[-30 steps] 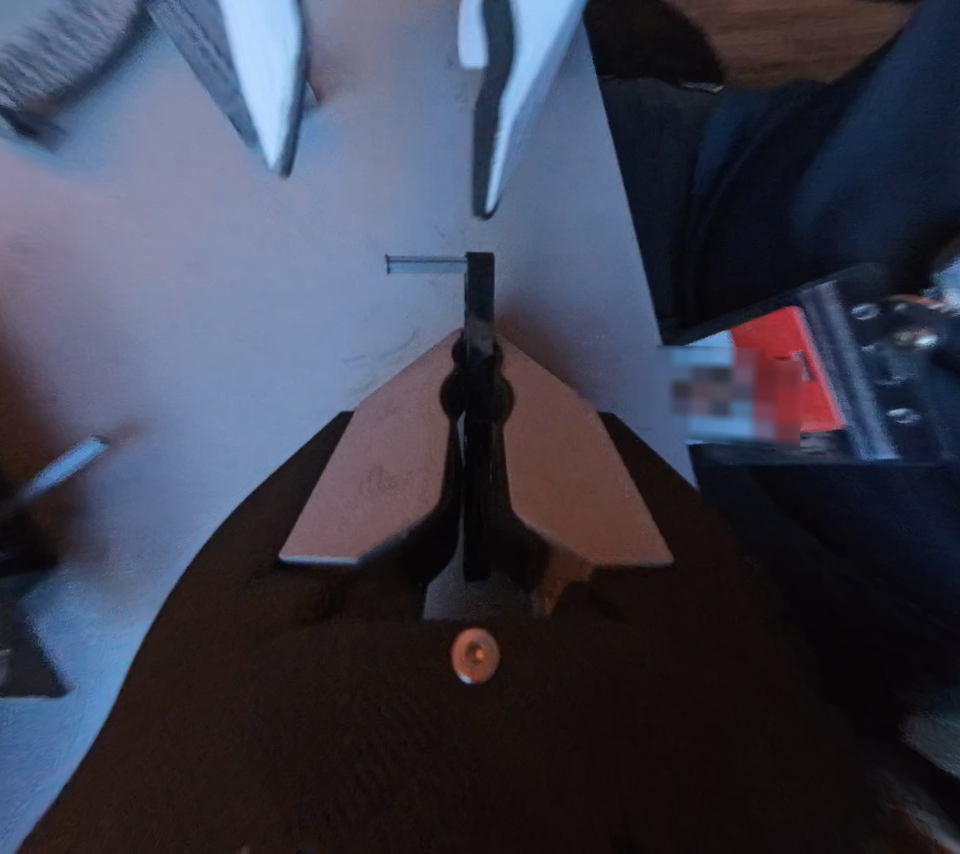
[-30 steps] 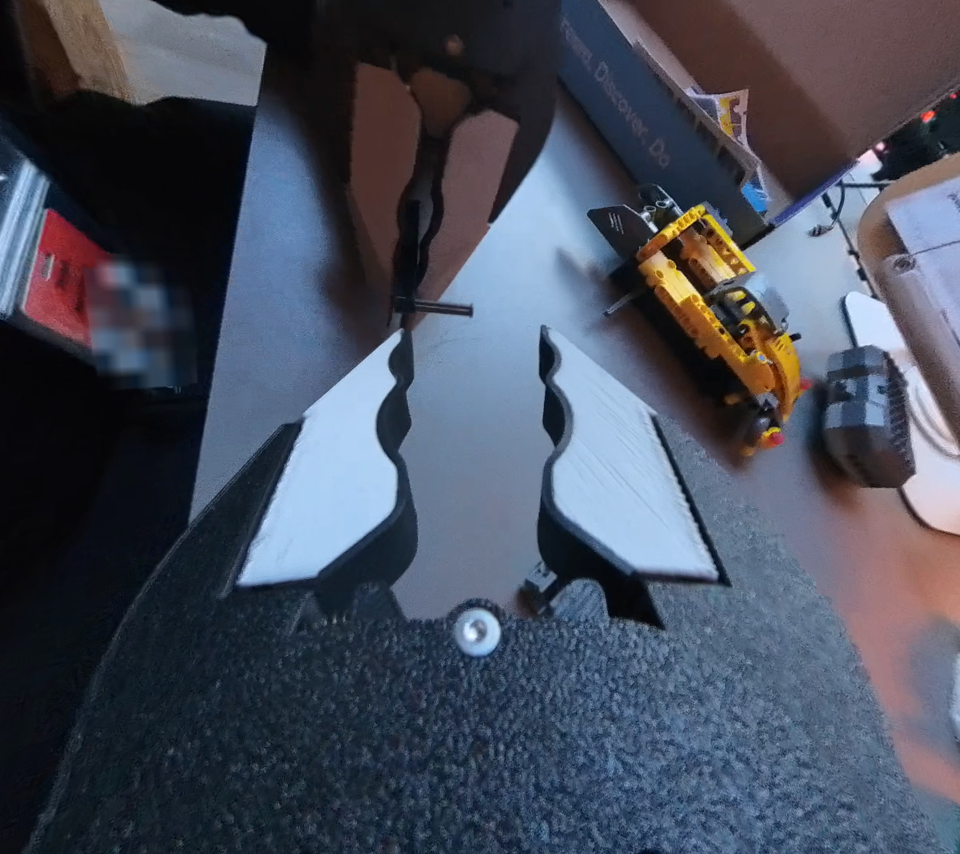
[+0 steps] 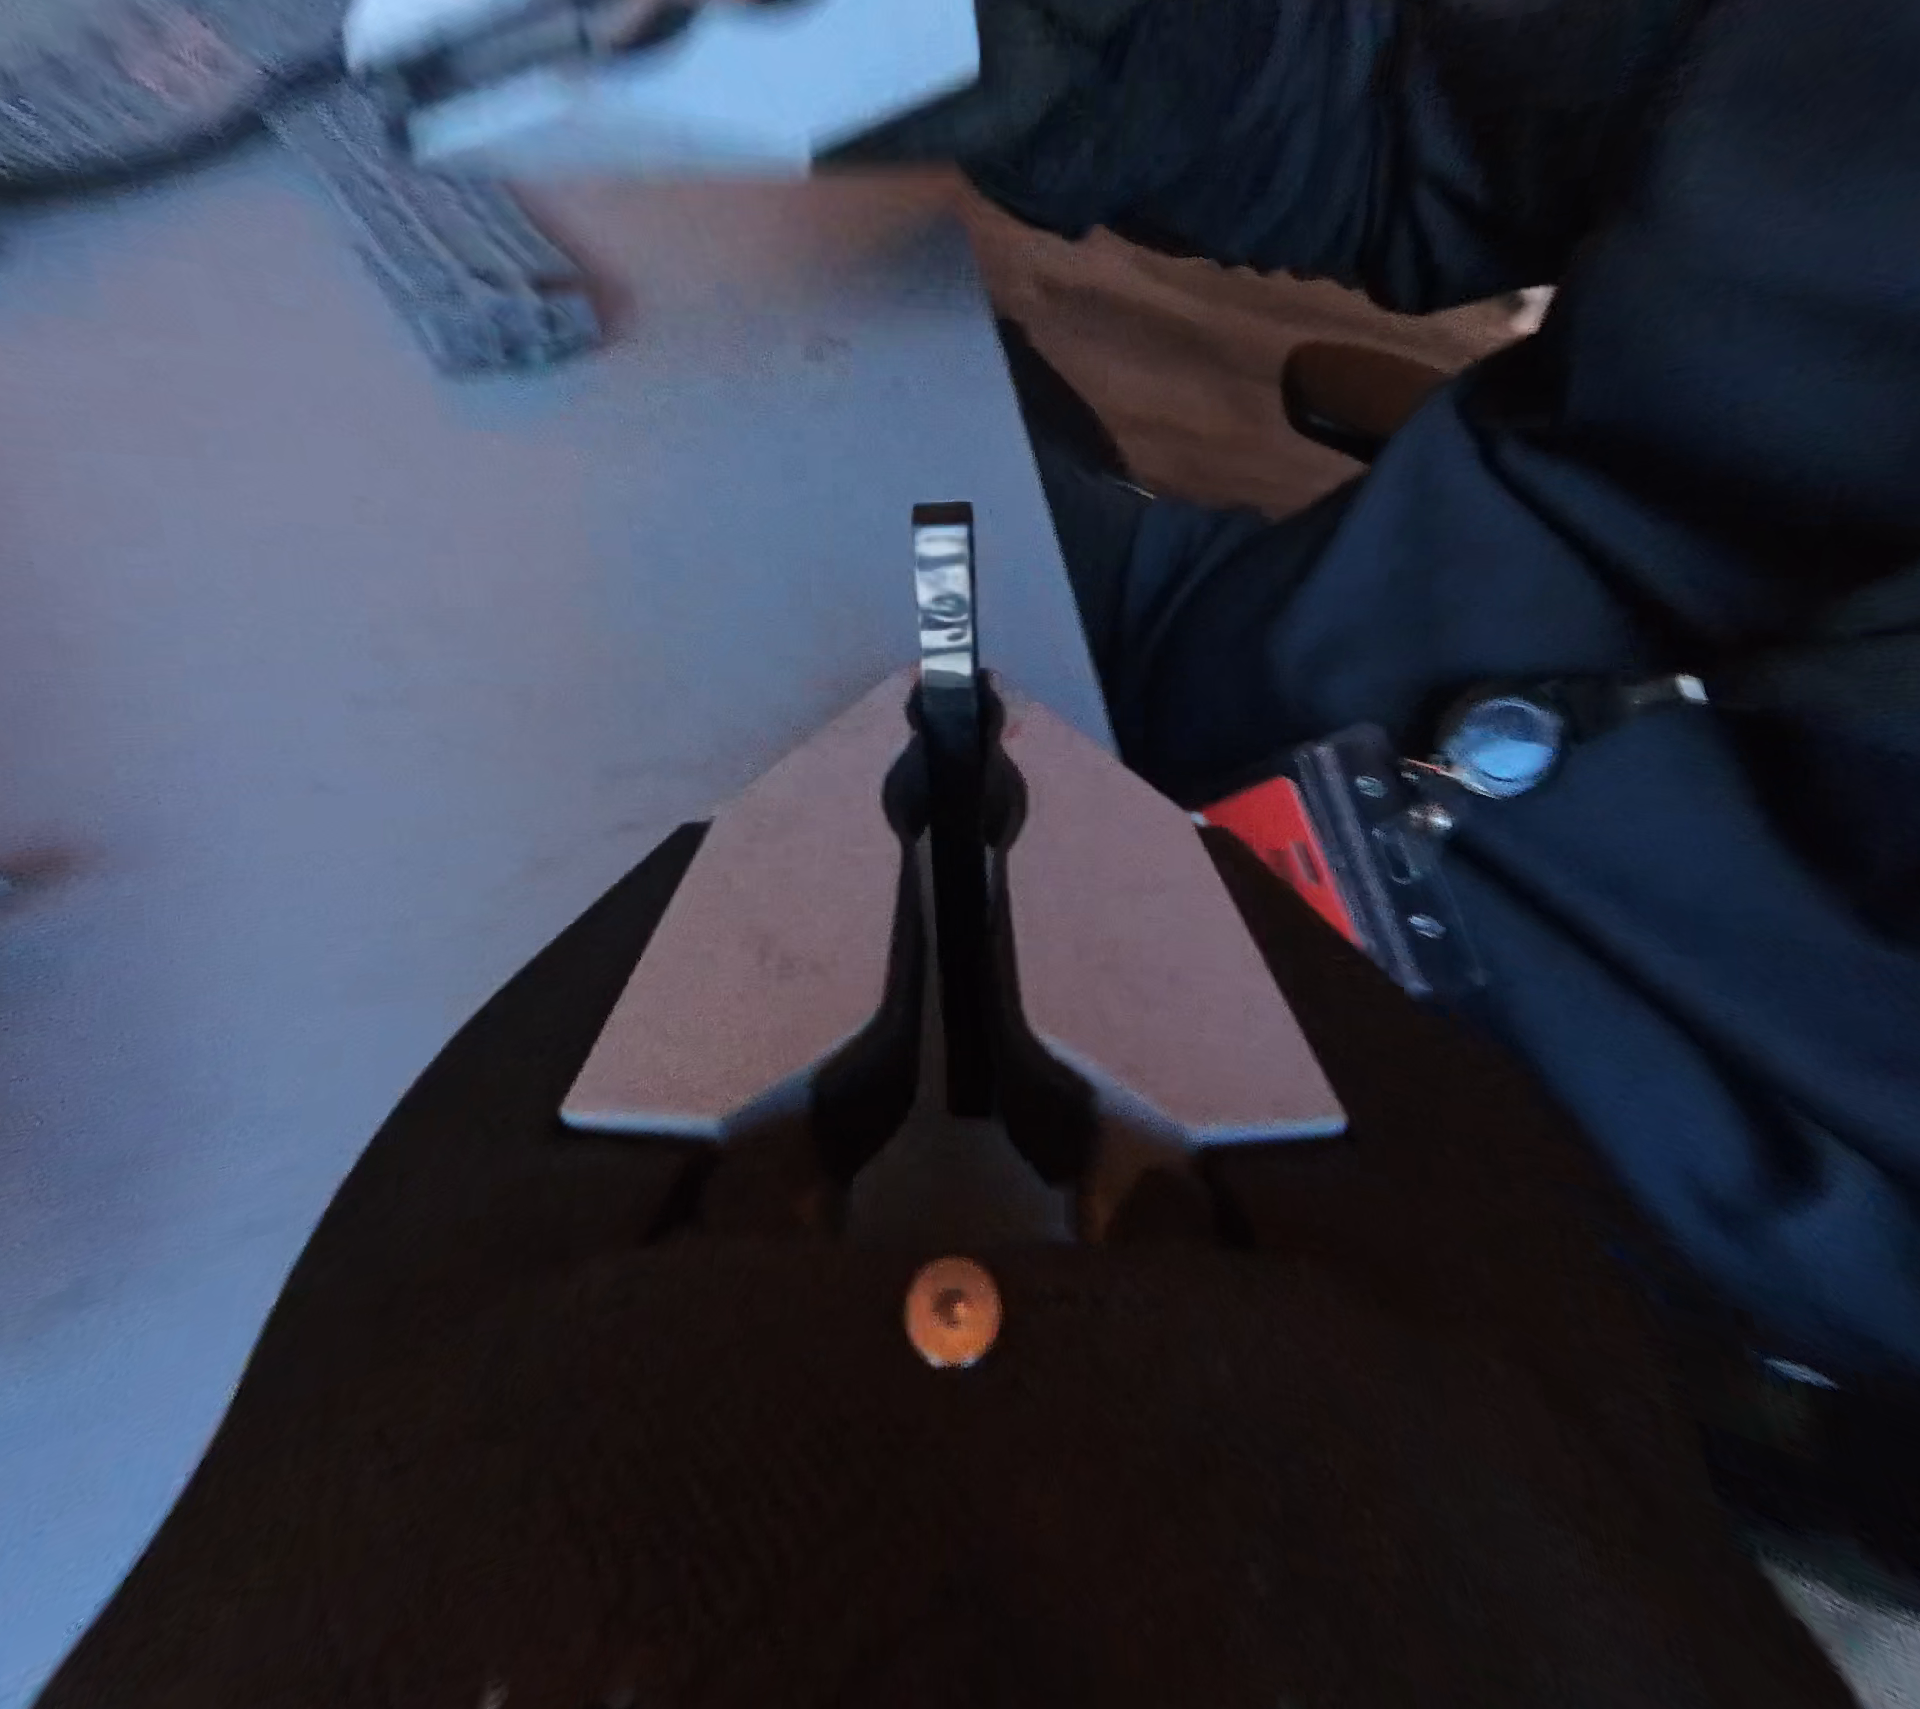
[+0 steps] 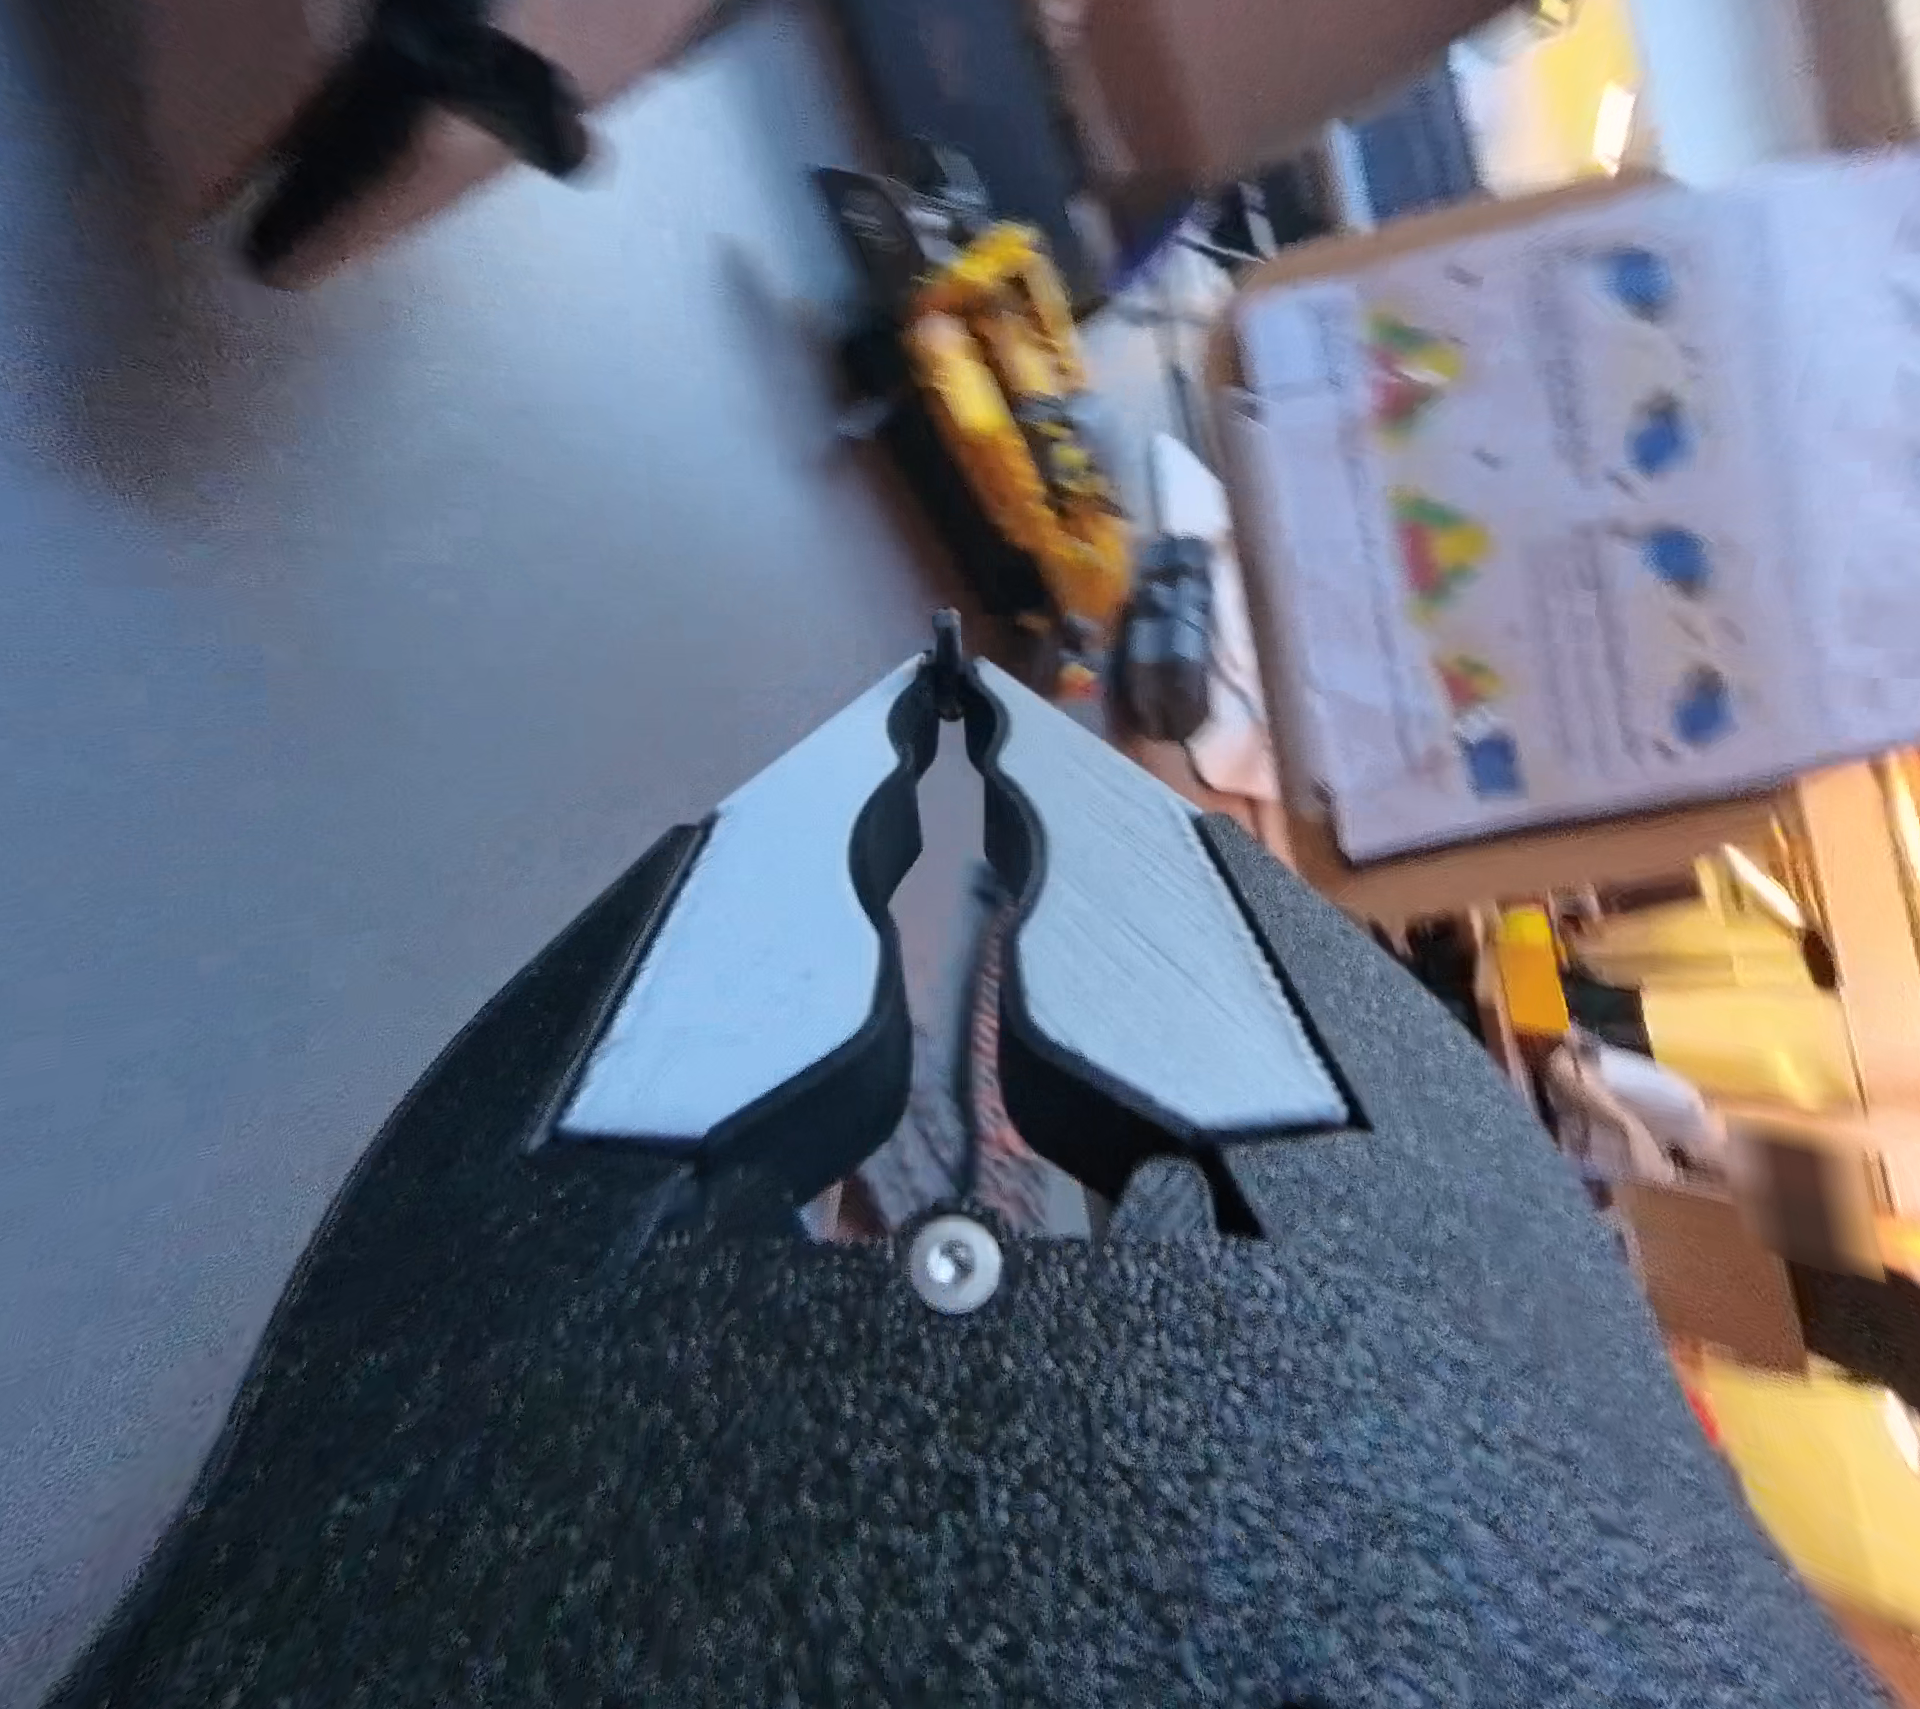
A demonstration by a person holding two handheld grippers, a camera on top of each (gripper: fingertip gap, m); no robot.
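My left gripper [image 3: 951, 688] is shut on a flat black beam [image 3: 943, 589] that stands up out of its tips, over the grey table [image 3: 364, 724] near its right edge. My right gripper [image 4: 948, 677] is shut on a thin black pin [image 4: 945, 633] that pokes just past its tips. In the left wrist view the right gripper [image 3: 623, 7] shows blurred at the top left, apart from the beam. In the right wrist view the left gripper [image 4: 416, 80] shows blurred at the top left.
A yellow and black brick-built vehicle [image 4: 1013, 433] and a small grey block [image 4: 1164, 620] lie on the table. A printed sheet on a cardboard box [image 4: 1558, 464] stands to the right. A grey keyboard-like thing [image 3: 447, 246] lies far left. A person's dark clothing [image 3: 1558, 516] is beyond the table edge. There is about 11 cm between the tips of the two grippers.
The right gripper has shut on the thin pin that stuck out of the black beam and drawn away with it. The beam stays in the left gripper, now without the pin.
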